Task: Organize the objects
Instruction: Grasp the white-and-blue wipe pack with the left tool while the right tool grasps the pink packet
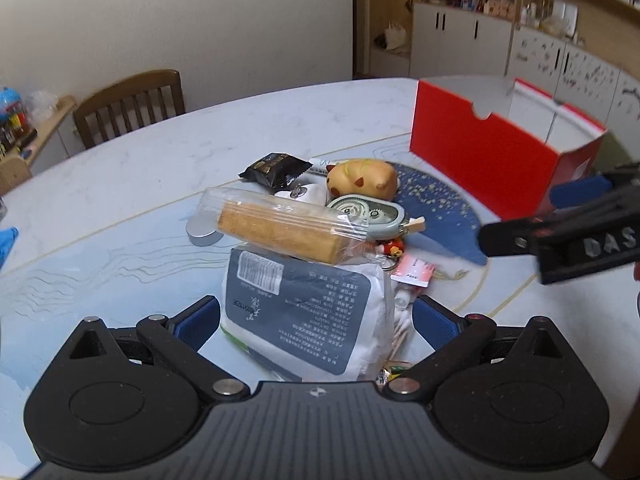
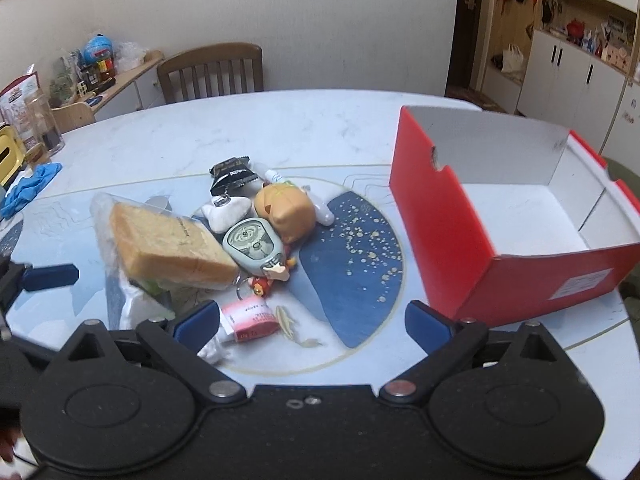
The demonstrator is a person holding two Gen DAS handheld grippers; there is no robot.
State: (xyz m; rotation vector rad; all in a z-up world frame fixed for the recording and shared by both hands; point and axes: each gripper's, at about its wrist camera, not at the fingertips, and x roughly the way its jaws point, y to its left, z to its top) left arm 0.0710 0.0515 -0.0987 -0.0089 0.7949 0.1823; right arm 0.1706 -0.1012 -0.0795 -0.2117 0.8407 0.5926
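A pile of small objects lies on the table: a bagged bread slice [image 1: 280, 228] [image 2: 168, 244] on top of a white pouch with a dark label [image 1: 304, 316], a black snack packet [image 1: 276, 168] [image 2: 232, 172], a tan plush toy [image 1: 362, 178] [image 2: 286, 208], a green case [image 1: 372, 214] [image 2: 254, 246] and a pink packet [image 2: 250, 318]. My left gripper [image 1: 316, 326] is open, its blue pads either side of the white pouch. My right gripper [image 2: 314, 320] is open and empty, above the pile's near edge. An open red box [image 2: 500, 216] [image 1: 500, 156] stands to the right, empty.
A wooden chair [image 2: 212, 72] stands behind the table. A side shelf with jars [image 2: 96, 64] is at far left. Blue gloves [image 2: 32, 188] and a glass jar [image 2: 44, 124] sit at the table's left edge. White cabinets [image 2: 580, 76] line the right wall.
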